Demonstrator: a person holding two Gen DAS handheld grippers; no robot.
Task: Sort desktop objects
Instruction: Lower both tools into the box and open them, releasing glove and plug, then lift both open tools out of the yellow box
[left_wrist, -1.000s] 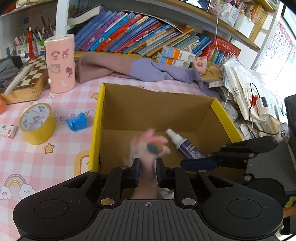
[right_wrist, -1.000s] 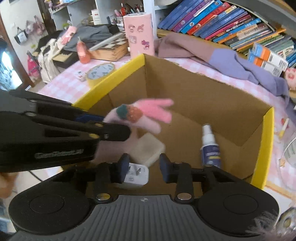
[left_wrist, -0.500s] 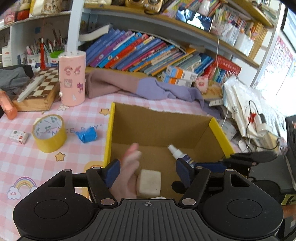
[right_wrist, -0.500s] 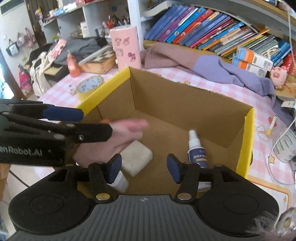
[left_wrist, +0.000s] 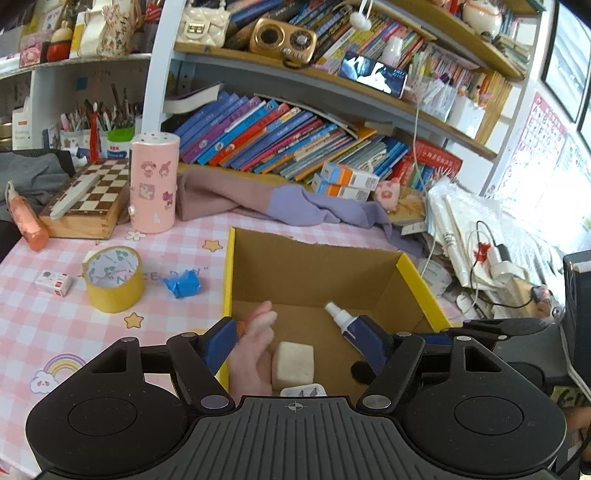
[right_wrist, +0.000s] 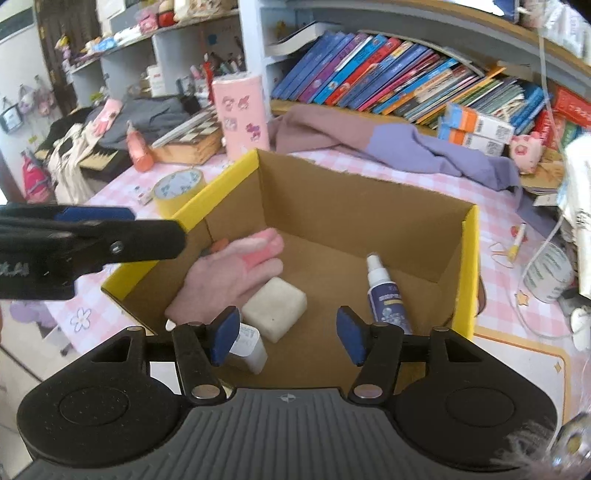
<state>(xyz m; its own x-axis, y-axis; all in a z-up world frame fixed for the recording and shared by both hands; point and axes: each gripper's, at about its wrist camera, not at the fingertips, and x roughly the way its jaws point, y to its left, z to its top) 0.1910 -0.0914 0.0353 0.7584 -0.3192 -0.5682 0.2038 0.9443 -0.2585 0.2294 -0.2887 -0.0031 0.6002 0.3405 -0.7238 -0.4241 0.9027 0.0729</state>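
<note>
A pink plush glove-shaped toy (right_wrist: 229, 273) lies blurred inside the yellow-rimmed cardboard box (right_wrist: 467, 266), against its left wall, its lower end hidden behind the left gripper (left_wrist: 295, 345); beside it sit a cream foam block (right_wrist: 275, 308) and a white-capped spray bottle (right_wrist: 384, 291); both the left and the right gripper (right_wrist: 286, 334) gape wide, empty.
</note>
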